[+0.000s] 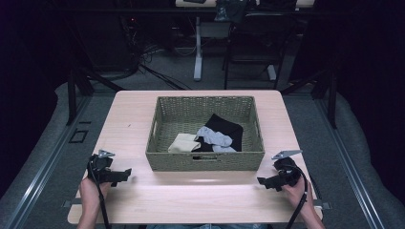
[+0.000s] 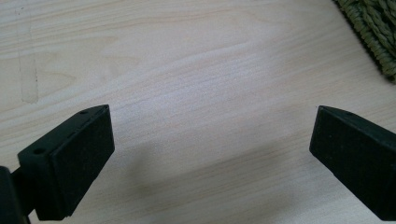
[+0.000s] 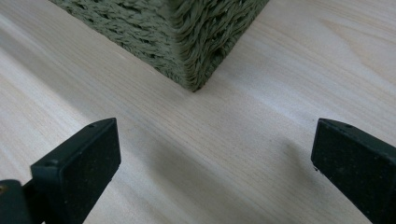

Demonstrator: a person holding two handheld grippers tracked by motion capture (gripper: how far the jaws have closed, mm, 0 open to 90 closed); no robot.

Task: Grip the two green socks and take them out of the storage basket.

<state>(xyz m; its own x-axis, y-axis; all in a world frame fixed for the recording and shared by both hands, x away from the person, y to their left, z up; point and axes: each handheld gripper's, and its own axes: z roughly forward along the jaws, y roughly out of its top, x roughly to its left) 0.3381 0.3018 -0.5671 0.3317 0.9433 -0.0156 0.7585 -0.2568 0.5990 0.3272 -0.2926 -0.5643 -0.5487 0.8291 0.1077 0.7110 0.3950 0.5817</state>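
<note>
A green woven basket (image 1: 205, 161) stands in the middle of the light wood table (image 1: 143, 195). Inside it lie a cream sock (image 1: 183, 143), a grey sock (image 1: 216, 137) and a black garment (image 1: 226, 126). My left gripper (image 1: 125, 174) rests low over the table at the front left, apart from the basket, its jaws wide open over bare wood (image 2: 210, 126). My right gripper (image 1: 261, 182) sits at the front right, jaws open with nothing between them (image 3: 215, 140), facing the basket's near corner (image 3: 194, 70).
A corner of the basket (image 2: 378, 37) shows at the upper right of the left gripper view. Beyond the table's far edge stand a desk leg (image 1: 197, 47) and a dark chair (image 1: 253, 43) on a grey floor. Bare table lies along the front.
</note>
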